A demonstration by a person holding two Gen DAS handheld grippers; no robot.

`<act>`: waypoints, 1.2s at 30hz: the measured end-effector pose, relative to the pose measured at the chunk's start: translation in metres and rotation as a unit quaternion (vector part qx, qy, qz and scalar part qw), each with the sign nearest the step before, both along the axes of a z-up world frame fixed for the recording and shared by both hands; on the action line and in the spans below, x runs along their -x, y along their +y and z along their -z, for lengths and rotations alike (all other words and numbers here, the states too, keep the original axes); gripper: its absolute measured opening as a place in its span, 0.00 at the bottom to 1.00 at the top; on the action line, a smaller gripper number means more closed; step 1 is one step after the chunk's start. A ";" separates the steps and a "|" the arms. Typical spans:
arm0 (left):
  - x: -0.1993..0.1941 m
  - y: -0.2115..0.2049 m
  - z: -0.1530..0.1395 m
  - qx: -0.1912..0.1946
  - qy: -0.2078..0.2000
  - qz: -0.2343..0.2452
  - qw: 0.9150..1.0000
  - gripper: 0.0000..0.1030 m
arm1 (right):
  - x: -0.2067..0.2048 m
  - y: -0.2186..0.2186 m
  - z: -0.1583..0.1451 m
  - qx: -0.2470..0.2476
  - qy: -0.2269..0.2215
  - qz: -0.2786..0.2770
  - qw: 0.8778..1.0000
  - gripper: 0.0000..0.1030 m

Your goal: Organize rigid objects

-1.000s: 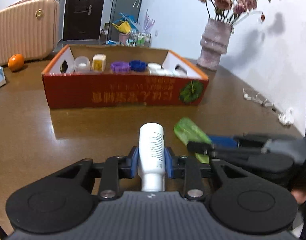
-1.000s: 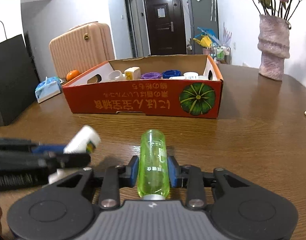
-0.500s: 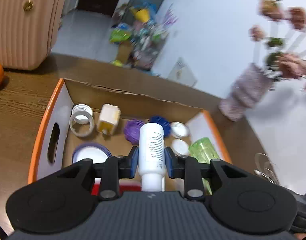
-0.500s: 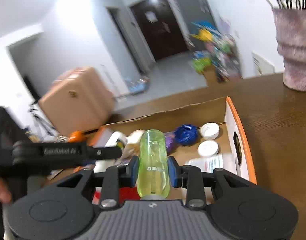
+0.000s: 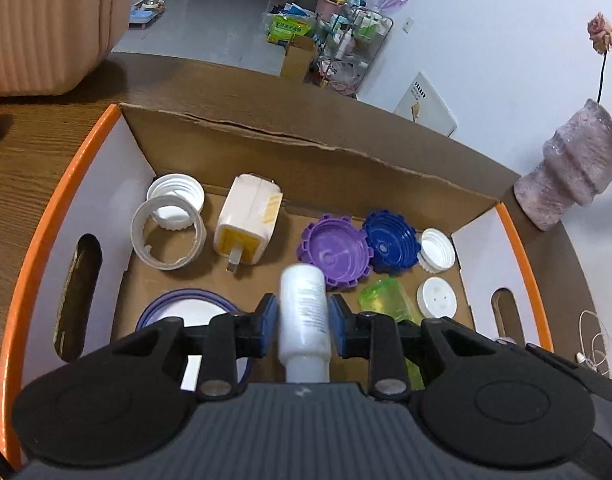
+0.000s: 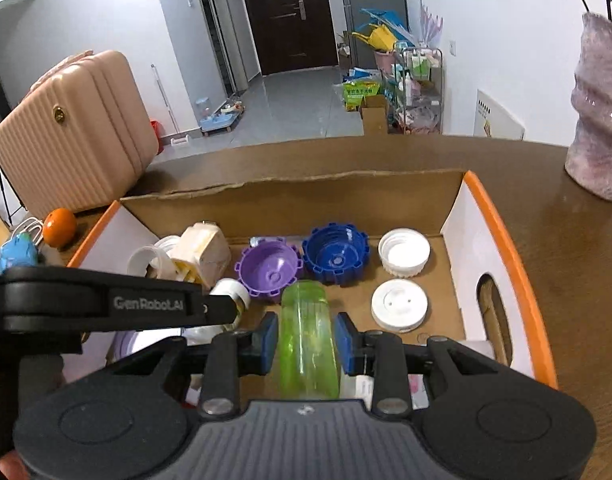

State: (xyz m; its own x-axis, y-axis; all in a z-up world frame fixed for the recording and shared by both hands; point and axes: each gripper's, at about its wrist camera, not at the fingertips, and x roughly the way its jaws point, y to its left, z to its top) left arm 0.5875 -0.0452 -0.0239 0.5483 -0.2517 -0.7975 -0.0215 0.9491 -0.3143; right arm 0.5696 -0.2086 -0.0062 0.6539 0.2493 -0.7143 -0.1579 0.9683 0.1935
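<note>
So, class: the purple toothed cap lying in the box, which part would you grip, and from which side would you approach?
Probably grip the purple cap by its upright wall, from above: one finger inside the hollow, one outside. It lies open side up, so the rim is exposed. Choose the side facing the cream plug, since the blue cap crowds the other.

A white bottle (image 5: 303, 312) with fine grey print is seen between blue pads (image 5: 269, 322) on black tongs (image 5: 301, 316). A translucent lime-green bottle (image 6: 308, 336) is shown beside it. The cardboard box (image 5: 306, 156) is edged in orange, with white side walls and a brown floor. A purple cap (image 5: 334, 250) and a dark blue cap (image 5: 390, 242) are seen inside. The tabletop (image 5: 33, 140) is grained brown.
</note>
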 end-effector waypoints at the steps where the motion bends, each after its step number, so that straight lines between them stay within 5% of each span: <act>1: -0.001 0.000 -0.001 0.005 0.001 0.000 1.000 0.30 | 0.000 -0.001 -0.002 -0.002 -0.004 -0.001 1.000 0.29; 11: 0.032 0.013 -0.049 -0.012 -0.036 0.007 0.999 0.44 | 0.042 -0.025 -0.066 0.005 -0.058 -0.002 0.998 0.30; 16: 0.079 0.020 -0.088 -0.051 -0.091 0.027 0.994 0.76 | 0.086 -0.043 -0.098 0.013 -0.089 -0.001 0.996 0.41; 20: 0.136 0.024 -0.110 -0.109 -0.150 0.039 0.982 0.82 | 0.127 -0.057 -0.110 0.007 -0.120 -0.024 0.993 0.59; 24: 0.194 0.031 -0.115 -0.135 -0.219 0.013 0.966 0.96 | 0.178 -0.056 -0.108 0.034 -0.173 -0.028 0.984 0.65; 26: 0.219 0.033 -0.111 -0.155 -0.256 -0.010 0.954 0.99 | 0.205 -0.052 -0.101 0.039 -0.221 -0.022 0.974 0.89; 27: 0.234 0.032 -0.106 -0.166 -0.278 -0.022 0.946 1.00 | 0.220 -0.051 -0.095 0.039 -0.252 -0.020 0.967 0.93; 31: 0.275 0.028 -0.083 -0.193 -0.332 -0.042 0.922 1.00 | 0.255 -0.044 -0.072 0.040 -0.284 -0.026 0.958 0.95; 36: 0.307 0.028 -0.064 -0.188 -0.344 -0.030 0.919 1.00 | 0.274 -0.042 -0.050 0.033 -0.267 -0.015 0.963 0.95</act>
State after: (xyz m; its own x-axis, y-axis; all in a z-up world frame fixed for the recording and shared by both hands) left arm 0.2807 -0.0169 0.0403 0.9596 0.0177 -0.2807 0.0038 0.9971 0.0759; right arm 0.2957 -0.2506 0.0442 0.9261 0.2384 -0.2925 -0.2451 0.9694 0.0143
